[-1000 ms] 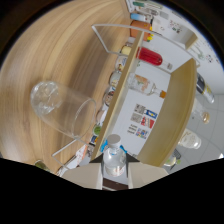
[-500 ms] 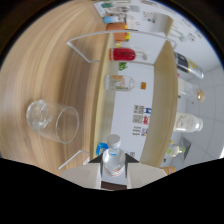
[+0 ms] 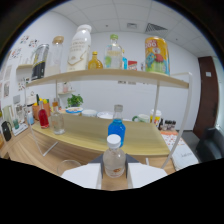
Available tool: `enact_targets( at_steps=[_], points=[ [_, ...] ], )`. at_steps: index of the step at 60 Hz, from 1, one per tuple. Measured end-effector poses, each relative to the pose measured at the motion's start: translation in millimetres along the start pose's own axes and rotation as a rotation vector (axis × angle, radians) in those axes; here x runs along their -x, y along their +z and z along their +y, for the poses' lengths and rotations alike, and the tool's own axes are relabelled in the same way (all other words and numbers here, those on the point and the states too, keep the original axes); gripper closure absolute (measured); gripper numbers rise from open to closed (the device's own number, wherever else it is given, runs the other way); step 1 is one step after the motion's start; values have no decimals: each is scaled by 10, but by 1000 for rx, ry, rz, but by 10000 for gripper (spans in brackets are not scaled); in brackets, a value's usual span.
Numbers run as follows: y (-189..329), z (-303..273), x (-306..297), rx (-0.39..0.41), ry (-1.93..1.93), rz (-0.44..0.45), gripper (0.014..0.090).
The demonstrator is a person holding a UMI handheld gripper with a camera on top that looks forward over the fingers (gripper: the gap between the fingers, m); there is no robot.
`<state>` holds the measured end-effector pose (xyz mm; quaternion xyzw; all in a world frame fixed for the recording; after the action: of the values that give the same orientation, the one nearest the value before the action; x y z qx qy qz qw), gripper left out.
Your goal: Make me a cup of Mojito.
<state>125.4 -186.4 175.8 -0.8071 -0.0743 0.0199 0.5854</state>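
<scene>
At the far left, papers or pictures hang on the wall (image 3: 22, 47), their writing too small to read, and below them small bottles and a red container (image 3: 43, 118) stand at the end of the wooden table (image 3: 145, 137). Near them sits a clear glass jar (image 3: 57, 122), with a small green plant (image 3: 75, 100) behind it. Above, a wooden shelf (image 3: 110, 76) on white supports carries, from left, a dark jar (image 3: 40, 61), a tall clear bottle with a cork-coloured top (image 3: 56, 55), a large white bottle (image 3: 80, 48), a small amber bottle (image 3: 95, 62), a clear bottle with a green cap (image 3: 114, 52), and a colourful can (image 3: 156, 55) whose print cannot be made out. In the middle of the table stands a bottle of blue liquid (image 3: 116, 127). Just in front of it, a small clear bottle with a white cap (image 3: 114, 159) and an orange-tinted label, its text unreadable, stands between the fingers of the gripper (image 3: 114, 176); the white fingers lie close at either side, but I cannot tell whether they press on it. The rim of a clear glass (image 3: 70, 165) shows just left of the fingers. At the far right is a dark door (image 3: 206, 92).
</scene>
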Motion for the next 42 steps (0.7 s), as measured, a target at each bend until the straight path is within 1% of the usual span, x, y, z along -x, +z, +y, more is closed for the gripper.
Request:
enact_targets(
  at_steps=[11, 18, 24, 28, 32, 42],
  points=[
    [221, 844, -126, 150, 123, 1, 713],
    [257, 1198, -191, 212, 125, 3, 713],
    [265, 1387, -190, 250, 117, 4, 713],
    [268, 1483, -202, 257, 119, 8, 711],
    [268, 1480, -204, 248, 108, 9, 709],
    [260, 1495, -204, 257, 69, 22, 693]
  ],
)
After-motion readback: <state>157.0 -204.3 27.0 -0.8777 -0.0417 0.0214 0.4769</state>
